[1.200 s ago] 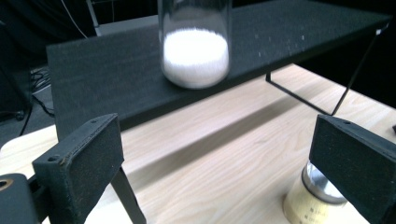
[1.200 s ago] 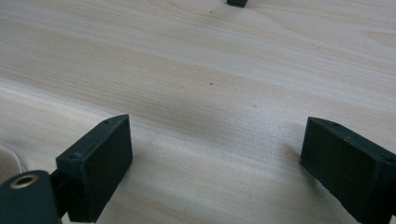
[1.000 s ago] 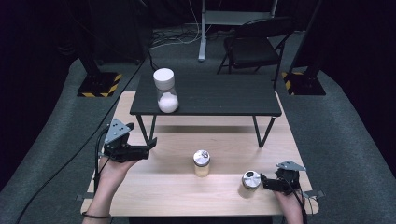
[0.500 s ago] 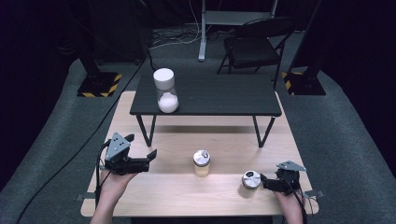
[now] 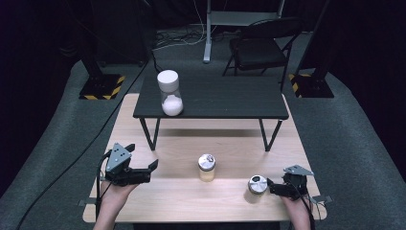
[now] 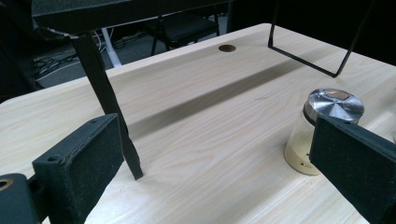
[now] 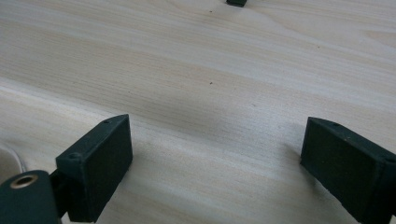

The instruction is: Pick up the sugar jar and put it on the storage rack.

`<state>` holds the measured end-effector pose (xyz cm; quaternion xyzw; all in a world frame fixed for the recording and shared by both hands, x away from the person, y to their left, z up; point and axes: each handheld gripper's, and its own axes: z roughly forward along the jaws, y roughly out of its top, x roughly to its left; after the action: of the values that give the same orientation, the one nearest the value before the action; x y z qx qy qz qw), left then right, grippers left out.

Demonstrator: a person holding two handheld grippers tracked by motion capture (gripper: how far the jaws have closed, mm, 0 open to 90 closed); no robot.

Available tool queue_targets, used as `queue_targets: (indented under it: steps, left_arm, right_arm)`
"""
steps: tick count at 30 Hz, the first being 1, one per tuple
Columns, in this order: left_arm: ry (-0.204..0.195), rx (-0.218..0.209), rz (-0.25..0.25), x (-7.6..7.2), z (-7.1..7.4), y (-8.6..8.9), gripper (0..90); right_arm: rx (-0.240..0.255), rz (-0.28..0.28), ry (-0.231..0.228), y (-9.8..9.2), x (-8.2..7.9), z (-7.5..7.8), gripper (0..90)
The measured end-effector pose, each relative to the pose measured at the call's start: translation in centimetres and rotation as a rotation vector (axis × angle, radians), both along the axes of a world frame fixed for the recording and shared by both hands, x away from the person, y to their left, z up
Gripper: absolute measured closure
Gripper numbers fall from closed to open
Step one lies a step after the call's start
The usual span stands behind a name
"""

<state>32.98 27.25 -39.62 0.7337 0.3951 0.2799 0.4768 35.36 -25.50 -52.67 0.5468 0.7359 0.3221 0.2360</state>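
The jar (image 5: 207,167) with the metal lid stands upright mid-surface (image 5: 191,201), just ahead of the left tool (image 5: 152,167), whose jaws stand wide apart and empty. To take it cleanly, I'd bring both pads level around the glass body below the lid. The right tool (image 5: 269,186), open and empty, rests just beside a second jar (image 5: 257,184); a low black table (image 5: 215,98) bearing an hourglass (image 5: 170,92) stands behind, one leg (image 6: 108,100) near the left tool.

A light wooden table (image 5: 191,201) stands on grey carpet (image 5: 349,158), and a low black table (image 5: 225,98) on thin legs sits on top of it. Behind — in a dark room — a black folding chair (image 5: 261,50) and two yellow-and-black striped stand bases (image 5: 100,87).
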Motion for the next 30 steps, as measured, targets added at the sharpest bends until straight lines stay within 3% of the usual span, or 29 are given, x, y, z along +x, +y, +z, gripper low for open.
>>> queue_targets:
  steps: [9,30]
  left_arm:
    - [0.05,0.022,-0.001,0.5,-2.1,0.0,2.9]
    - [0.132,0.002,0.044,2.0,-6.6,1.7,3.2]
  right_arm:
    - [0.0,0.0,0.0,0.0,0.0,0.0,8.0]
    - [0.0,0.001,0.0,0.0,0.0,0.0,8.0]
